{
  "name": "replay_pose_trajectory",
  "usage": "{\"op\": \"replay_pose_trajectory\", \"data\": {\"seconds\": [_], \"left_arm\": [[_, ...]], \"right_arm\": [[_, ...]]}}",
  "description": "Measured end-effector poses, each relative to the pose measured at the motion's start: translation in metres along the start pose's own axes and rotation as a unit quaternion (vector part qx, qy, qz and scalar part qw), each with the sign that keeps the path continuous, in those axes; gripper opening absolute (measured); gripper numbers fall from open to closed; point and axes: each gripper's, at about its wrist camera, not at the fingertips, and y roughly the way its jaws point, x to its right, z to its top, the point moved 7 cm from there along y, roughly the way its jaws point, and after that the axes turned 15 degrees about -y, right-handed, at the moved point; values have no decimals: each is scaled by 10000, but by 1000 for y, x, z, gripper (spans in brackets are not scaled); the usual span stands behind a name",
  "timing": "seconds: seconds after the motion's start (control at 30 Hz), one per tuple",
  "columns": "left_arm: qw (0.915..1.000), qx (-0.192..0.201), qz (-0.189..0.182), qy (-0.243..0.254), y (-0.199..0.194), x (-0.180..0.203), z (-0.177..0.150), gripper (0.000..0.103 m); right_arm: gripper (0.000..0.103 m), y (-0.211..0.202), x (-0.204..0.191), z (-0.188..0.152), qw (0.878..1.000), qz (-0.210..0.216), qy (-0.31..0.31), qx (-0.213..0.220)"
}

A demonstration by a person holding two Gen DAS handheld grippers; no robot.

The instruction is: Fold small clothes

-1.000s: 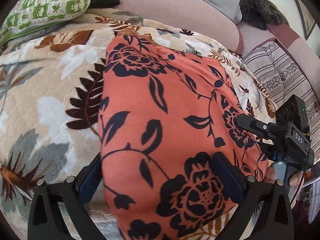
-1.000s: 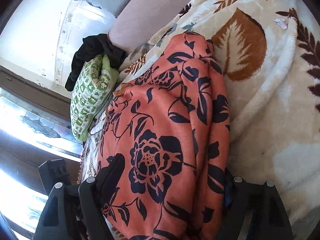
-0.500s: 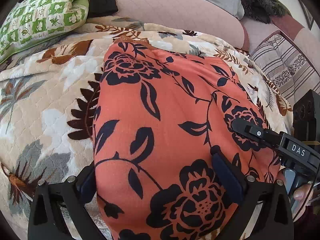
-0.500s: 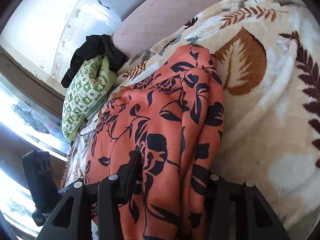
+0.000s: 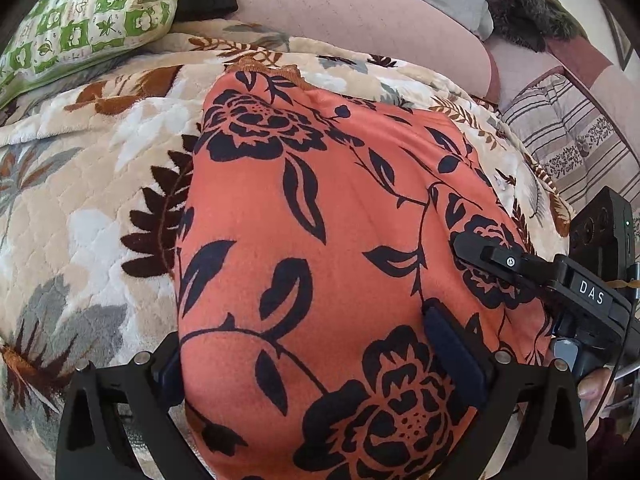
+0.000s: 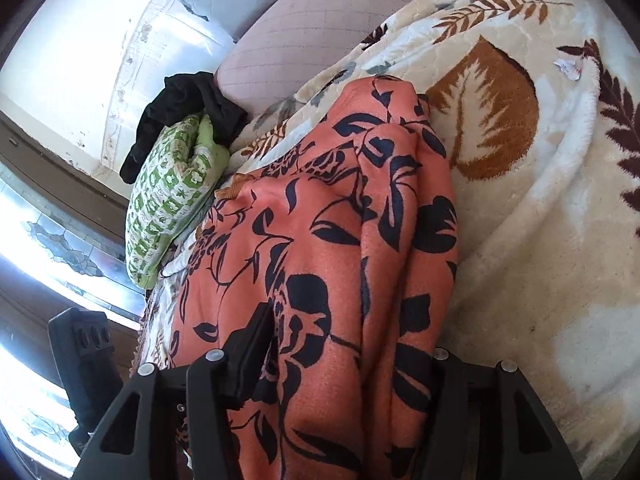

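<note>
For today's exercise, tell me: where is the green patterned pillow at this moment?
The green patterned pillow lies top left in the left wrist view, on the leaf-print blanket, left of the orange floral garment, with black clothing bunched against it.

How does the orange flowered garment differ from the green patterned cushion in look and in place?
The orange garment has large black flowers; the green cushion has small white squares. The garment lies flat in the middle of the leaf-print blanket, between both grippers' fingers; the cushion sits plump at the blanket's far edge, untouched. Both are soft, patterned fabric.
</note>
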Motion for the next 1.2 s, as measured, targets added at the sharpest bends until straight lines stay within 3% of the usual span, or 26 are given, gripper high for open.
{"op": "replay_pose_trajectory", "data": {"seconds": [0.37,0.83,1.2], "left_arm": [[10000,-7,-6,47,1,2,2,97],[9989,339,215,233,-17,3,6,59],[9974,494,330,400,-34,7,0,47]], "right_arm": [[50,5,4,4,9999,59,126,79],[44,-5,-23,11,9982,-358,-434,222],[42,-25,-54,17,9955,-360,-788,394]]}}
